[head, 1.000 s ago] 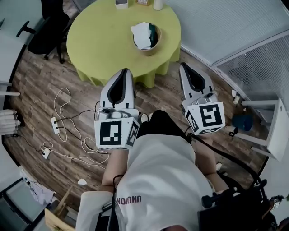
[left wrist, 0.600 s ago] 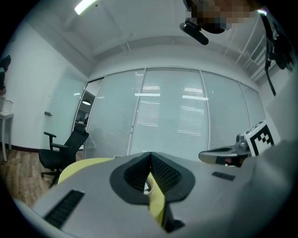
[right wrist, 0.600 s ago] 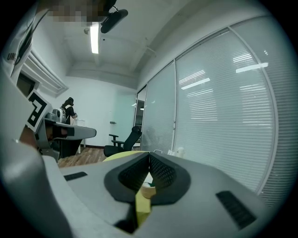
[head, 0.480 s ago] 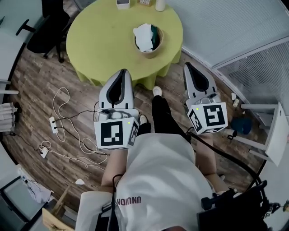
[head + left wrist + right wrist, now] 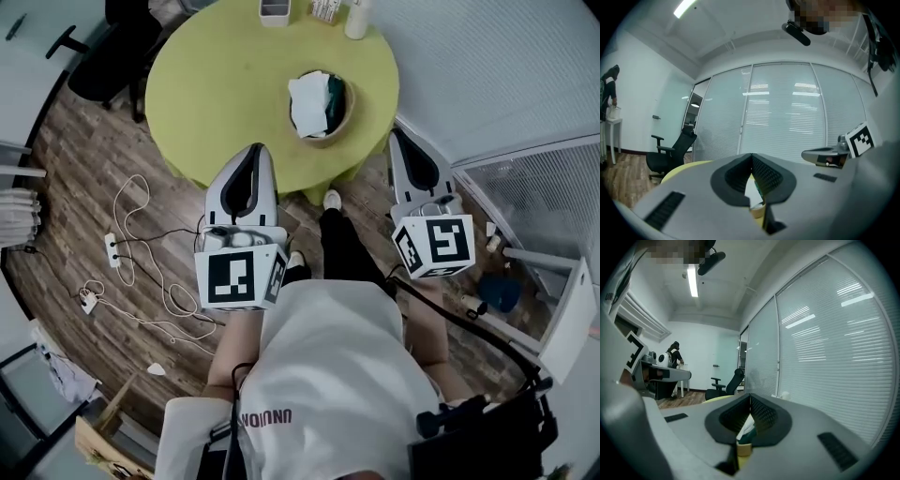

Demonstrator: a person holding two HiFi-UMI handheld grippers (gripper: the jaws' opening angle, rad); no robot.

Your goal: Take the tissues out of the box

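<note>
Presently, we find the tissues (image 5: 307,101) upper centre, in a round box (image 5: 328,139) on the worktop (image 5: 225,89). Left tongs (image 5: 254,157) and right tongs (image 5: 406,142) are pressed together, empty. We judge the tissues light, soft, tearable; pinch the raised fold.

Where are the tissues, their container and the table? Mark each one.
tissues (image 5: 307,99), head view, middle of the white bundle.
container (image 5: 325,140), head view, on its near rim.
table (image 5: 234,84), head view, bare green top left of the container.
</note>
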